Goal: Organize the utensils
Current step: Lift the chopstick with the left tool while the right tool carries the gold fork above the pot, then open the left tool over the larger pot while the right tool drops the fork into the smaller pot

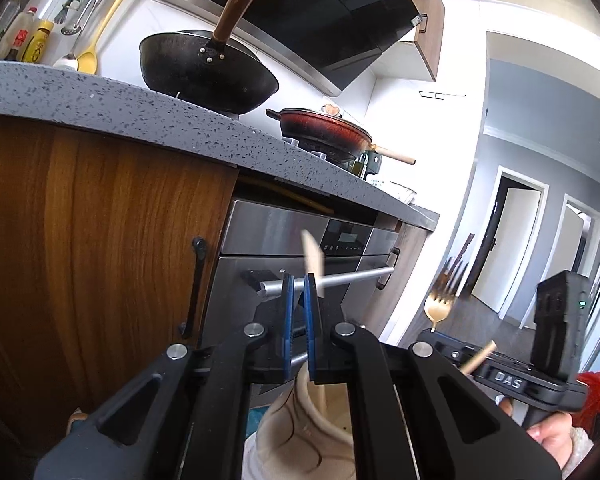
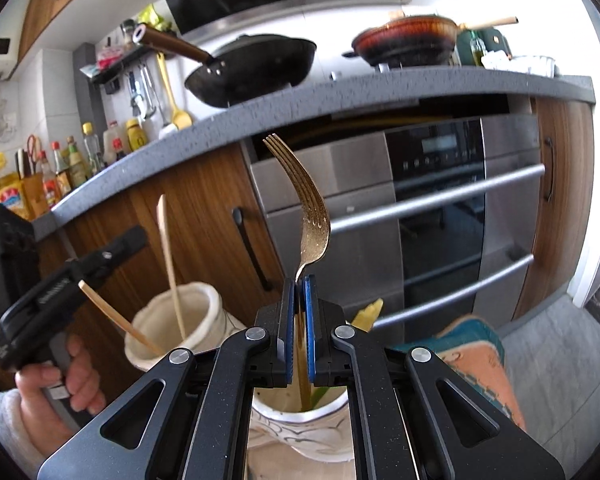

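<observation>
My left gripper (image 1: 299,282) is shut on a flat wooden stick (image 1: 313,254). The stick's top points up and its lower end reaches into a cream ceramic holder (image 1: 300,436) just below the fingers. A second wooden stick (image 2: 120,322) leans in that cream holder (image 2: 204,312). My right gripper (image 2: 299,282) is shut on a gold fork (image 2: 310,216), held upright with the tines on top. The fork's handle runs down into a white patterned holder (image 2: 300,432), where a yellow-green piece (image 2: 366,312) also stands. The gold fork (image 1: 440,304) also shows at the right of the left wrist view.
A grey speckled counter (image 2: 340,92) carries a black wok (image 2: 256,68) and a red pan (image 2: 408,42). Below it stand wooden cabinet doors (image 2: 204,208) and a steel oven (image 2: 440,208) with bar handles. A teal and orange object (image 2: 476,360) lies right of the holders. Bottles line the counter's far left.
</observation>
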A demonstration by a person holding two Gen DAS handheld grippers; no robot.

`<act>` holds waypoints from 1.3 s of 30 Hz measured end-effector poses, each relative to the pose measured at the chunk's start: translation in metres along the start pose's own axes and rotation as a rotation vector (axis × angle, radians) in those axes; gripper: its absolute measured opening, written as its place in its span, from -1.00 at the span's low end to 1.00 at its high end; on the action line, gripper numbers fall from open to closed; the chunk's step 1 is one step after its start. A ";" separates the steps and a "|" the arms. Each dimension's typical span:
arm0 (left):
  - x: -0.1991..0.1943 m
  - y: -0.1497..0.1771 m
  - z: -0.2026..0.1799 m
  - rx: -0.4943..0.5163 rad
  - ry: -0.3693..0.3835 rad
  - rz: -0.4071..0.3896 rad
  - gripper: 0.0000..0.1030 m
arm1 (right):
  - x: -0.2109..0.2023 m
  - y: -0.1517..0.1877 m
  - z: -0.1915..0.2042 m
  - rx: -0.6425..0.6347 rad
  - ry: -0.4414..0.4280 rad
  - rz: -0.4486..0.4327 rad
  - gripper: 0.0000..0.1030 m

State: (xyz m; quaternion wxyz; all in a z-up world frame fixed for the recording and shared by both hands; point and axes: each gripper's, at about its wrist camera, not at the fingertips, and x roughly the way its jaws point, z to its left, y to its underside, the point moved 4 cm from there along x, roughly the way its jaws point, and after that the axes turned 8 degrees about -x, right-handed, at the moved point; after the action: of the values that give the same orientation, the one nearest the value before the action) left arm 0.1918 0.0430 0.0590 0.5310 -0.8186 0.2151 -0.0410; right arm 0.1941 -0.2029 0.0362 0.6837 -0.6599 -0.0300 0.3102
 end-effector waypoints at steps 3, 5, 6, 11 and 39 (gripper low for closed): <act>-0.011 0.000 -0.001 0.016 -0.017 -0.004 -0.71 | -0.001 0.001 0.000 -0.004 0.006 -0.003 -0.88; -0.021 0.002 -0.002 0.033 -0.033 -0.012 -0.35 | -0.001 0.001 -0.002 -0.003 0.007 -0.002 -0.88; -0.026 0.003 -0.003 0.043 -0.040 -0.016 -0.27 | -0.001 0.002 -0.003 -0.003 0.015 -0.002 -0.88; -0.043 0.011 -0.008 0.089 -0.080 -0.004 -0.15 | 0.000 0.002 -0.013 0.014 0.036 -0.001 -0.72; -0.115 0.094 -0.032 0.177 -0.257 0.165 0.44 | -0.073 0.016 0.000 0.057 0.039 -0.075 0.31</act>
State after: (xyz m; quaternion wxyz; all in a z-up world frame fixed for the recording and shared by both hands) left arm 0.0492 0.0289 0.0086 0.6257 -0.7467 0.2075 0.0889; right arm 0.1288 -0.2378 0.0487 0.7139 -0.6444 -0.0325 0.2720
